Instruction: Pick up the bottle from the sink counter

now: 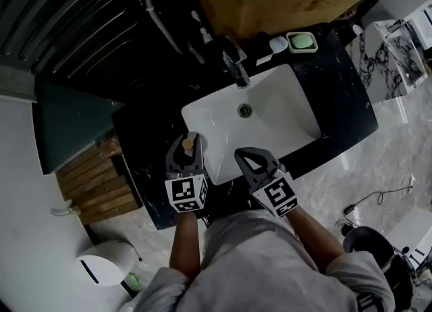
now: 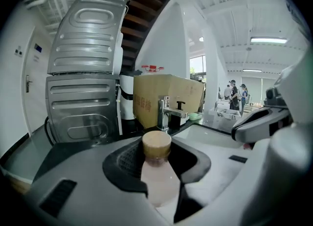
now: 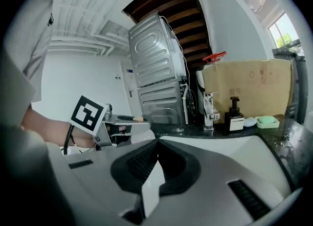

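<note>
A small pale bottle (image 2: 159,178) with a tan cap (image 1: 187,144) stands upright between the jaws of my left gripper (image 2: 161,152), which is shut on its neck and shoulder. In the head view the left gripper (image 1: 187,155) is over the front left rim of the white sink (image 1: 270,111), at the edge of the black counter (image 1: 142,135). My right gripper (image 1: 255,161) hovers over the sink's front rim, a hand's width to the right. Its jaws (image 3: 156,146) meet at the tips with nothing between them.
A chrome faucet (image 1: 236,67) stands behind the basin, with a black pump dispenser (image 3: 234,115) and a green soap dish (image 1: 302,41) beside it. A cardboard box (image 1: 277,0) fills the back of the counter. A wooden crate (image 1: 94,182) and a white bin (image 1: 104,263) sit lower left.
</note>
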A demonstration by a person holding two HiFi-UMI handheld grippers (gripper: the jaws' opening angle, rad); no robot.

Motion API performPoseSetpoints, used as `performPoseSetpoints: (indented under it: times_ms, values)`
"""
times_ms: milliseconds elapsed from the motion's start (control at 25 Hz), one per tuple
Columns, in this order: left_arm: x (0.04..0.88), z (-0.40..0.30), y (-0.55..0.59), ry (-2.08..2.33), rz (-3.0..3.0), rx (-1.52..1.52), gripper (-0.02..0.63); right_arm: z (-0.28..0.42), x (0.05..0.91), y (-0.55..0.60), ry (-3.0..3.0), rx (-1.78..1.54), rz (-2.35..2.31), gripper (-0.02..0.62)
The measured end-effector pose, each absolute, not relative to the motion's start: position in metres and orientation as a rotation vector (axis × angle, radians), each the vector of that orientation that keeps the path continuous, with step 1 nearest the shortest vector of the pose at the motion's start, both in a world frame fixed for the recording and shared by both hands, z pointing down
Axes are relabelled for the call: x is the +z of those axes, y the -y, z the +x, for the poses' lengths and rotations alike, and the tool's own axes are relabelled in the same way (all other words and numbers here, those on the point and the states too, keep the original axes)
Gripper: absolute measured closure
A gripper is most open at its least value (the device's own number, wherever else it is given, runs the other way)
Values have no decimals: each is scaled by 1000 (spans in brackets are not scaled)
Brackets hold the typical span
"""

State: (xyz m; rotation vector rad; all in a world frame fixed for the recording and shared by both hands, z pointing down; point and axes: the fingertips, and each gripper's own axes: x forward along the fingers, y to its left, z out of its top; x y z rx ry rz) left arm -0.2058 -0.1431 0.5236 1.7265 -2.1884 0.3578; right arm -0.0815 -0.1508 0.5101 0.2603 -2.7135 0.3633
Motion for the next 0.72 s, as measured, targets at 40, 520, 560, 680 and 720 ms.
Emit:
performPoseSetpoints:
  times_ms: [40,520,560,680,720]
  values:
    - [520,-200,148,2200,1717,349,469,-79,508,156,2721,357,243,586]
    - [483,-114,205,2233,1738,301,469,-42,471,228,2839,265,217,586]
    - [479,-108,210,2237,1743,302,469,-38,467,232,2847,253,216,586]
    - [467,-92,222,2251,1763,310,469,-27,460,246,2870,236,228,586]
    - [464,-87,226,2250,1771,307,469,-23,459,251,2877,233,243,586]
